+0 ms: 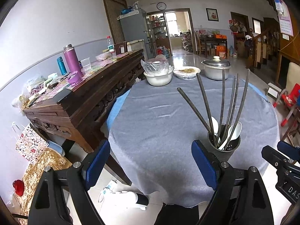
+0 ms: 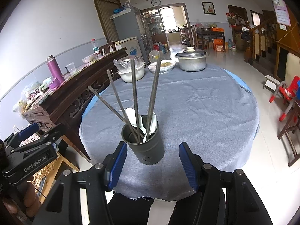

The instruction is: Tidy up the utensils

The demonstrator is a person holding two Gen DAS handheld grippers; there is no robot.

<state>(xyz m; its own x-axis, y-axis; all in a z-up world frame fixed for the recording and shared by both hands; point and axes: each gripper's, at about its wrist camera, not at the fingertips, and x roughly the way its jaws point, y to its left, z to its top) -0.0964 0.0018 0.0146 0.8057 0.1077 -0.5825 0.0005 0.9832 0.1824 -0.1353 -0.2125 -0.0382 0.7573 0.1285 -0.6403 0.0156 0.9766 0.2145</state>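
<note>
Round table (image 2: 215, 112) under a grey-blue cloth, and near its front edge a dark cylindrical utensil holder (image 2: 145, 142) standing upright with small holes low in its wall. Several long dark chopsticks (image 2: 135, 93) fan out of it, leaning different ways, with white spoons (image 2: 152, 121) tucked among them. No loose utensils lie on the cloth that I can see, so the gathering step looks finished or close to it; this reads as the hands standing clear of the filled holder. The right gripper (image 2: 152, 166) sits just short of the holder, its blue-padded jaws apart with nothing between them; the holder stands ahead of the gap, not inside it. The left gripper (image 1: 151, 162) is off to the holder's left, jaws spread wide and empty over bare cloth; from its own view the holder (image 1: 225, 146) shows just past its right finger. If anything remains, it is likely straightening the splayed chopsticks or shifting the holder, which would call for a grip low on its wall, as the tall sticks make it easy to tip. Far side of the table: a lidded metal pot (image 2: 192, 60), a shallow plate of food (image 2: 162, 65), and a white basin (image 2: 131, 75) covered in plastic. To the left, a long carved wooden sideboard (image 1: 90, 101) cluttered with a purple flask (image 1: 72, 61) and packets. Tiled floor, wall clock (image 1: 161, 6) above a doorway, a red child's chair (image 2: 286, 93) at right.
</note>
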